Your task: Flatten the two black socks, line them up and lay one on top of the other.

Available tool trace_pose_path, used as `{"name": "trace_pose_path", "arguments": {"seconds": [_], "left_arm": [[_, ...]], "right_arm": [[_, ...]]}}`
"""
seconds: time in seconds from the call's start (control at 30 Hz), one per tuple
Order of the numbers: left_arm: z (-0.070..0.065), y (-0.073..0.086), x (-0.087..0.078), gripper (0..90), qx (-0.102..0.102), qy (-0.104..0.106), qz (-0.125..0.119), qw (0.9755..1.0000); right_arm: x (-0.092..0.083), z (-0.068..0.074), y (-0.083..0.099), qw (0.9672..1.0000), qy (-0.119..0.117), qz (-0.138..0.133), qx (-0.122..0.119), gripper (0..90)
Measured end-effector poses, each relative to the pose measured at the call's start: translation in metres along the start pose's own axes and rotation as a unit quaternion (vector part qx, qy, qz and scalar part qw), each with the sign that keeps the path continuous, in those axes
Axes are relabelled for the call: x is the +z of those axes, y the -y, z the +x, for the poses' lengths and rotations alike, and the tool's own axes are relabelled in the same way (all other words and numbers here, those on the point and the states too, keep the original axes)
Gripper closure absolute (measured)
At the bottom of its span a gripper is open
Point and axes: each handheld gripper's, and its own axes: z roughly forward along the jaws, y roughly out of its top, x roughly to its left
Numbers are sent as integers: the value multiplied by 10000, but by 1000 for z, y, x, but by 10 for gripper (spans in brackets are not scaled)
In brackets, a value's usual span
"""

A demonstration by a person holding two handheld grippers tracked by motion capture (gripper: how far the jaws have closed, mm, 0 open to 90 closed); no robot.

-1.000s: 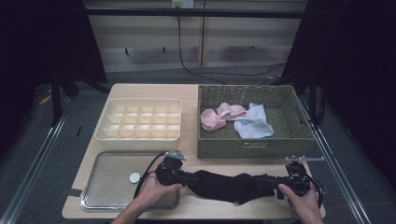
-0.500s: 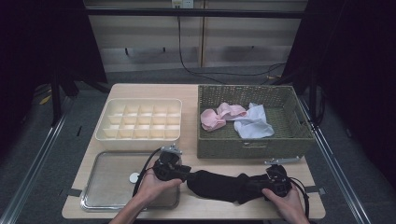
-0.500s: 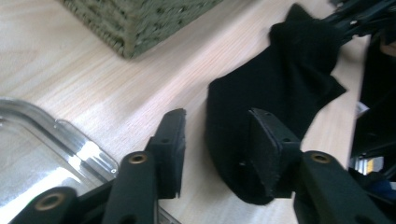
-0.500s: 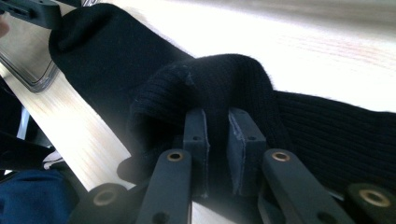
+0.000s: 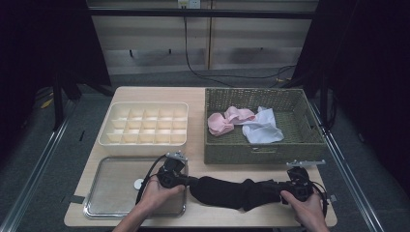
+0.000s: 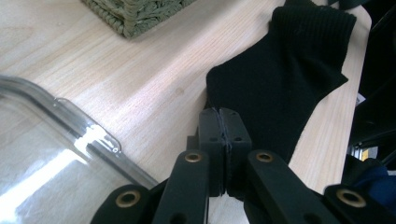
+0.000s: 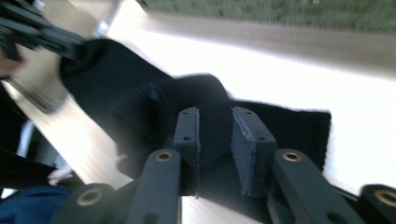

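Jaws beside basket point(image 5: 309, 140) of cloths point(image 5: 246, 123)

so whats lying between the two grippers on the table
A black sock stretches between them in the high view: the left gripper is shut on one end, and the right gripper has its jaws around the other.

A black sock point(image 5: 232, 192) lies stretched, bunched mid-length, along the table's near edge; apparently ribbed.

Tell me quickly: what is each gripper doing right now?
Left gripper: shut on the toe edge of the black sock.
Right gripper: open, jaws astride the sock's cuff end, just opening.
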Motion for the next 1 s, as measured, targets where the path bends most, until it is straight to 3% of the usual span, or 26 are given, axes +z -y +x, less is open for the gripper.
{"name": "trace_pose_path", "arguments": {"seconds": [0.1, 0.13, 0.27, 0.3, 0.4, 0.47, 0.53, 0.67, 0.77, 0.83, 1.0], "left_arm": [[0, 1, -1, 891, 5, 21, -44, 10000], [0, 1, -1, 890, -2, 25, -44, 10000], [0, 2, -1, 889, -23, 22, -56, 10000], [0, 2, -1, 888, -24, -7, -40, 10000], [0, 2, 1, 887, -13, 49, -53, 10000], [0, 2, 1, 887, -4, 25, -53, 10000], [0, 2, 1, 887, -10, 29, -54, 10000], [1, 2, -1, 887, -31, 27, -69, 10000], [1, 1, -1, 887, -18, 19, -77, 10000], [0, 0, 0, 887, 4, 30, -83, 10000], [-1, -1, 3, 877, 17, 70, -91, 9999]], "right_arm": [[12, 1, 1, 9996, 137, 243, -2, 686], [16, 0, 1, 9996, 158, 242, 74, 673], [21, -2, 1, 9991, 388, 188, 12, 619], [21, -4, 0, 9985, 511, 201, 20, 631], [25, -7, 3, 9993, 313, 205, 62, 648], [26, -6, 3, 9993, 287, 226, -36, 720], [26, -5, 3, 9995, 253, 189, 38, 836], [15, -8, -1, 9998, 181, 25, 79, 869], [1, -15, -8, 9994, 270, -187, 118, 873], [-4, -19, -12, 9987, 448, -211, 89, 873], [4, -27, -16, 9971, 744, -150, -43, 851]]}}
